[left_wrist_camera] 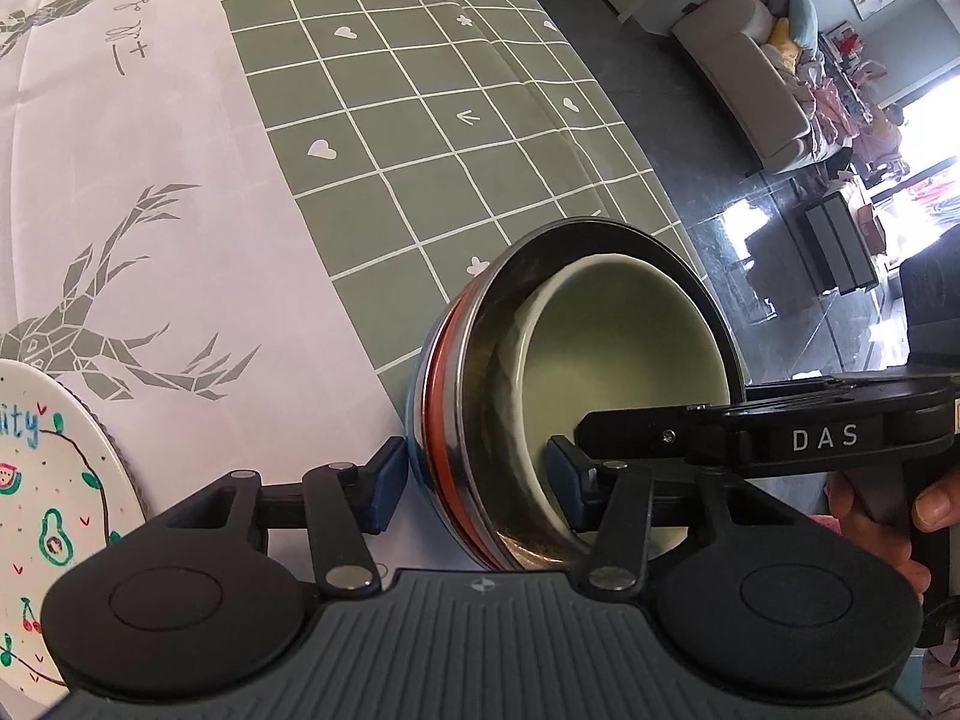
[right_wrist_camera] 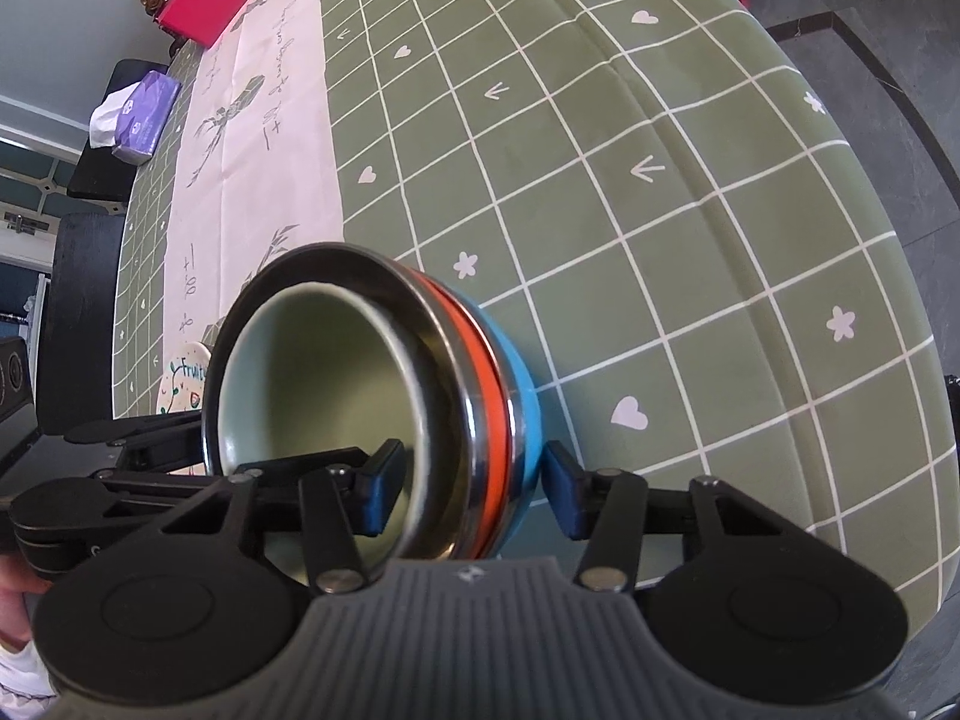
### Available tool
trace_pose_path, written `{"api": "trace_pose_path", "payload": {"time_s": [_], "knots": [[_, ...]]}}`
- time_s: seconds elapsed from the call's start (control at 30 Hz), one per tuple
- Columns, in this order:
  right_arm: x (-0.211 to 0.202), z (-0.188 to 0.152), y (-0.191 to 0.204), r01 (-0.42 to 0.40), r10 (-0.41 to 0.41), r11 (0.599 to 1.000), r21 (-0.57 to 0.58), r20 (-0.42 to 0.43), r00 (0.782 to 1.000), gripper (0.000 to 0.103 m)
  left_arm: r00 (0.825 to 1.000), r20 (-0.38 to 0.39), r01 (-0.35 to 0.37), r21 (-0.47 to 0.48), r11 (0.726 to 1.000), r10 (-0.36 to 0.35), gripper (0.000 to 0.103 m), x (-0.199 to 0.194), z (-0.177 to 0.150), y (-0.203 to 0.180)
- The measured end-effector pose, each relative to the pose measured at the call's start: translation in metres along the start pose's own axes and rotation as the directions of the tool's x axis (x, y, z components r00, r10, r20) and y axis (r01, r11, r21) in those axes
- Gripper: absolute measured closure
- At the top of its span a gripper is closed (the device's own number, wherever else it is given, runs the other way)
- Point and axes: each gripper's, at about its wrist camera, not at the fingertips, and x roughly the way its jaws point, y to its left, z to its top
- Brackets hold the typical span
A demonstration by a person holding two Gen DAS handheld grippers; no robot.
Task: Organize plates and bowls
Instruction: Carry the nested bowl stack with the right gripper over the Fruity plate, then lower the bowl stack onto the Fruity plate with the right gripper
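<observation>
So both grippers are on the same stack of bowls, one from each side. The stack is a steel bowl (left_wrist_camera: 474, 420) with a blue outside and an orange band under its rim, and a pale green ceramic bowl (left_wrist_camera: 624, 348) nested inside it, sitting on the green checked tablecloth (left_wrist_camera: 420, 138) near the table's edge. The left gripper (left_wrist_camera: 480, 489) straddles the rim on its side — one blue pad sits against the blue outer wall, the other is inside, at the rim of the green bowl. From the left wrist view the pads look like they're touching on both sides, so I'd call that closed on the bowls at a middling width, not wide. The right gripper (right_wrist_camera: 474, 495) does the mirror thing on the opposite rim: one pad is inside the green bowl, the other against the blue wall outside, and it looks pinched on too (the inner pad's contact is a bit hard to judge through the fisheye). You can see the right gripper's black arm with "DAS" on it in the left view, reaching over the far rim, with a hand (left_wrist_camera: 888, 516) on its grip. Off to the side, on the white runner (left_wrist_camera: 180, 192) with the grey deer print, there's a white plate (left_wrist_camera: 54, 480) with fruit drawings — well apart from the bowls. Far end of the table has a pink box (right_wrist_camera: 201, 6) and a purple tissue pack (right_wrist_camera: 144, 111).
</observation>
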Motion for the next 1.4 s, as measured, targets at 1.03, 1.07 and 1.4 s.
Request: {"api": "trace_pose_path", "payload": {"time_s": [1.03, 1.07, 1.4], "knots": [[-0.006, -0.012, -0.006, -0.021, 0.018, 0.999, 0.048, 0.059, 0.998, 0.058, 0.995, 0.034, -0.091, -0.066, 0.994, 0.093, 0.052, -0.006, -0.008, -0.012], [-0.006, -0.012, -0.006, -0.017, 0.014, 0.999, 0.05, 0.061, 0.998, 0.059, 0.995, 0.034, -0.094, -0.064, 0.993, 0.096, 0.052, -0.006, -0.008, -0.013], [-0.01, -0.014, -0.003, 0.001, -0.004, 0.999, 0.045, 0.076, 0.997, 0.064, 0.994, 0.037, -0.102, -0.075, 0.992, 0.105, 0.055, -0.01, -0.008, -0.012]]}}
